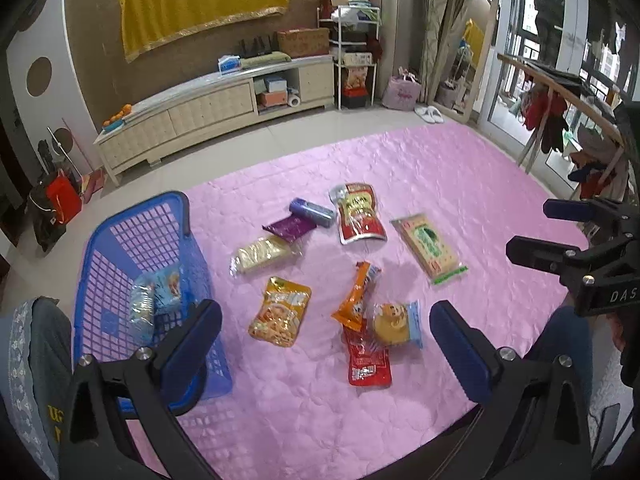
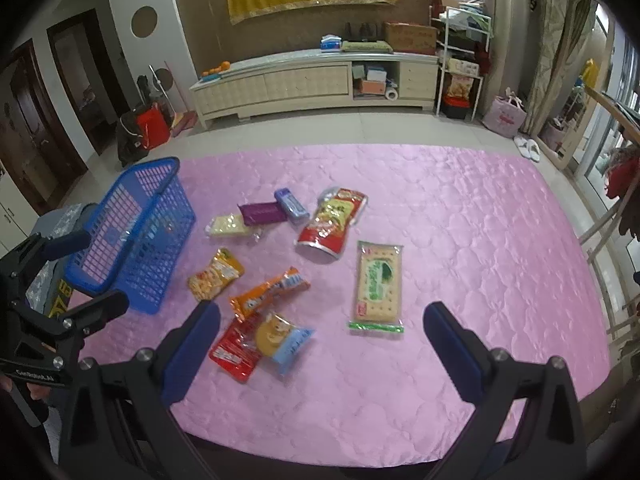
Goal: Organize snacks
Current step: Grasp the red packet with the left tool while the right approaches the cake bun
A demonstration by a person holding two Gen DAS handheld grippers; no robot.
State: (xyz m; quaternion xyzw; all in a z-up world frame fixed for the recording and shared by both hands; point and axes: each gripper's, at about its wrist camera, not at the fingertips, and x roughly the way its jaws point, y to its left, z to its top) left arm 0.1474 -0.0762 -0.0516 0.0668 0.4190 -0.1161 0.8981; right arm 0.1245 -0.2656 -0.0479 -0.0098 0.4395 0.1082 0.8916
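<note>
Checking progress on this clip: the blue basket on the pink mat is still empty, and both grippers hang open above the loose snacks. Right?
Not quite. The blue basket is not empty: the left wrist view shows a light blue snack packet already inside it. The rest holds: it sits on the pink mat, and the left gripper and right gripper hang open, holding nothing.

"DAS" in pale capitals on black body of right gripper (image 1: 560,236), rest of word cut off at frame edge. Small pale lettering on black body of left gripper (image 2: 84,272) in right wrist view, too blurred to spell out. Yellow characters on dark cloth at person's knee (image 1: 52,412), partly hidden, unreadable. Snack wrappers on pink quilt (image 2: 460,216) carry print, among them green-labelled cracker pack (image 2: 378,286) and red pouch (image 1: 360,214), none sharp enough to read.
</note>
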